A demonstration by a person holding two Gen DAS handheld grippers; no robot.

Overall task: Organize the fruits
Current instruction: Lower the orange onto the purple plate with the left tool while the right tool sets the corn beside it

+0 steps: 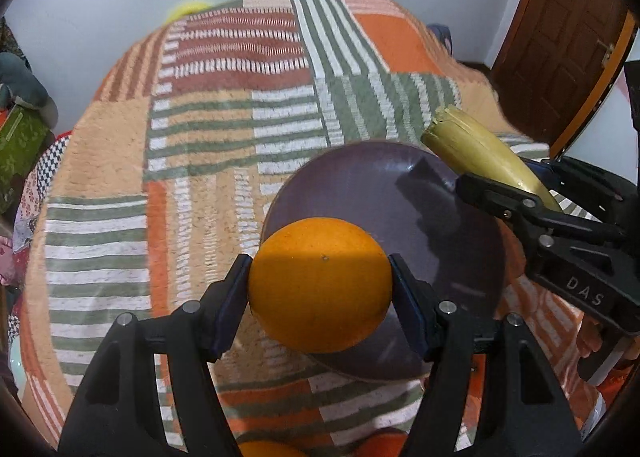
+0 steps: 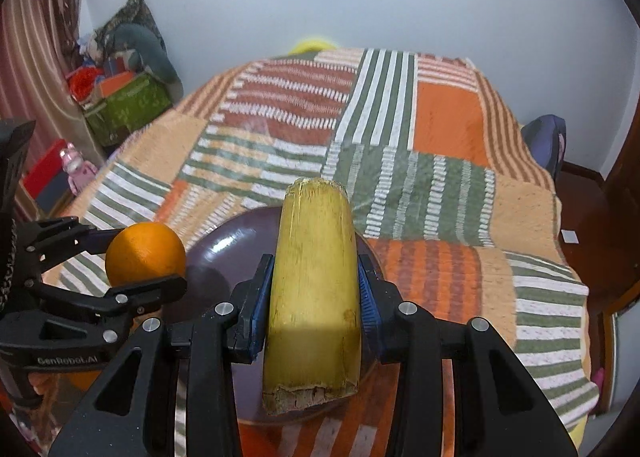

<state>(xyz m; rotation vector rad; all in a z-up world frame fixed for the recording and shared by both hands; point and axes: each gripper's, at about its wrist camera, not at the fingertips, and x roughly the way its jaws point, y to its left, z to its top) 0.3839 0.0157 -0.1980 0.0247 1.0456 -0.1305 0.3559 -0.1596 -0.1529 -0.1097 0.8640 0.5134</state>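
Orange (image 1: 320, 285) sat clamped between the blue pads of the left hand-held gripper (image 1: 320, 289) in the left wrist view, held above the near edge of a dark purple plate (image 1: 360, 185). That plate rested on a bed covered by a patchwork blanket (image 1: 200, 137) of orange, green and white stripes. At the right, the right hand-held gripper (image 1: 536, 193) reached in over the plate's far-right rim, closed on a yellowish banana piece (image 1: 476, 149) whose cut end pointed up and left. Parts of two more oranges (image 1: 264, 449) showed at the bottom edge, between the gripper's arms.

From the right wrist view, the banana piece (image 2: 316, 297) stood lengthwise between the blue pads of the right hand-held gripper (image 2: 316, 301), gripped on both sides, with rough cut ends near and far. It hung over the plate (image 2: 224, 253). At the left, the left hand-held gripper (image 2: 136, 257) held the orange (image 2: 144, 253) over the plate's left rim, its fingers pressed against the fruit above and below. The blanket (image 2: 440, 125) spread beyond.
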